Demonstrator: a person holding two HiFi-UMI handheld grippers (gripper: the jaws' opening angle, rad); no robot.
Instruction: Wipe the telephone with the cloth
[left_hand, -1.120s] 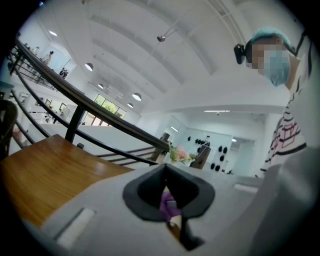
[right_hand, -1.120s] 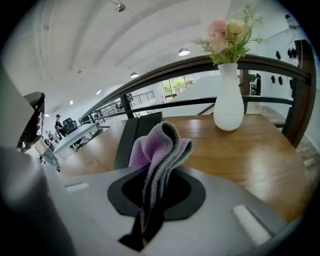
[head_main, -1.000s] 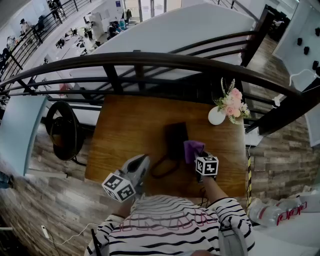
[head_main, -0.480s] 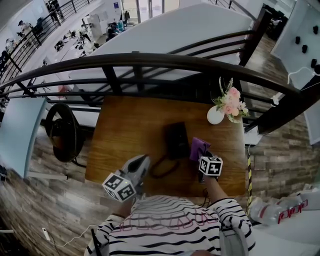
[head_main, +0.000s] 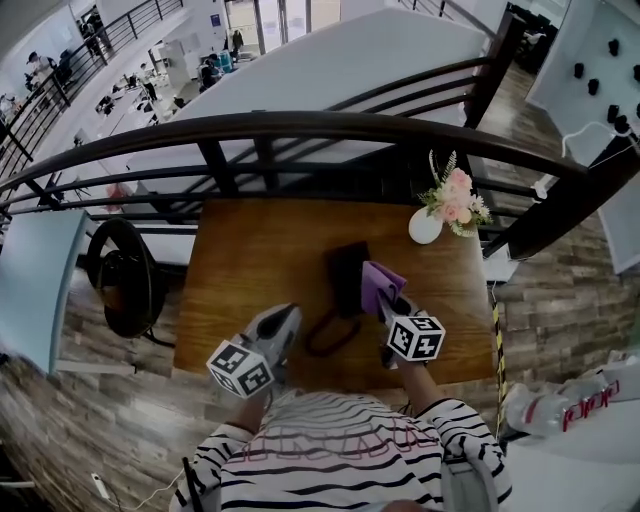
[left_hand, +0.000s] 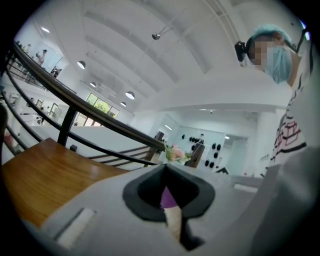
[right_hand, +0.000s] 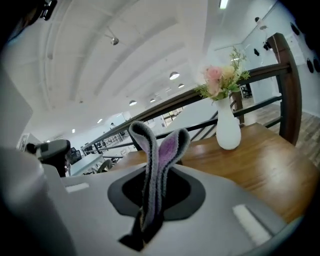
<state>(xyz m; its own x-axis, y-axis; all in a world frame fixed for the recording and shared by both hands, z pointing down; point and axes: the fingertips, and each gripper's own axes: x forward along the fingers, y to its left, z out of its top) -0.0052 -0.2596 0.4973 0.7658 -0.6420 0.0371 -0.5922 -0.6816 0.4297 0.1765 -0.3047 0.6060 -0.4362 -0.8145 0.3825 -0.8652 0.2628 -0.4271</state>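
Note:
A black telephone (head_main: 347, 275) lies near the middle of the wooden table (head_main: 240, 260), its cord (head_main: 322, 338) looping toward the front edge. My right gripper (head_main: 391, 306) is shut on a folded purple cloth (head_main: 378, 283), which touches the telephone's right side. In the right gripper view the cloth (right_hand: 159, 157) stands up from the closed jaws of the right gripper (right_hand: 149, 210). My left gripper (head_main: 288, 318) hovers at the front edge, left of the cord, its jaws together and empty. The left gripper view shows the left gripper (left_hand: 172, 222) with a sliver of the purple cloth (left_hand: 169, 199) beyond it.
A white vase of pink flowers (head_main: 426, 226) stands at the table's far right corner, also in the right gripper view as the vase (right_hand: 228, 131). A dark railing (head_main: 300, 125) runs along the far edge. A black chair (head_main: 122, 272) sits left of the table.
My right gripper has carried the cloth left and away from me, from beside the telephone to against its right side. The left gripper has stayed near the front edge.

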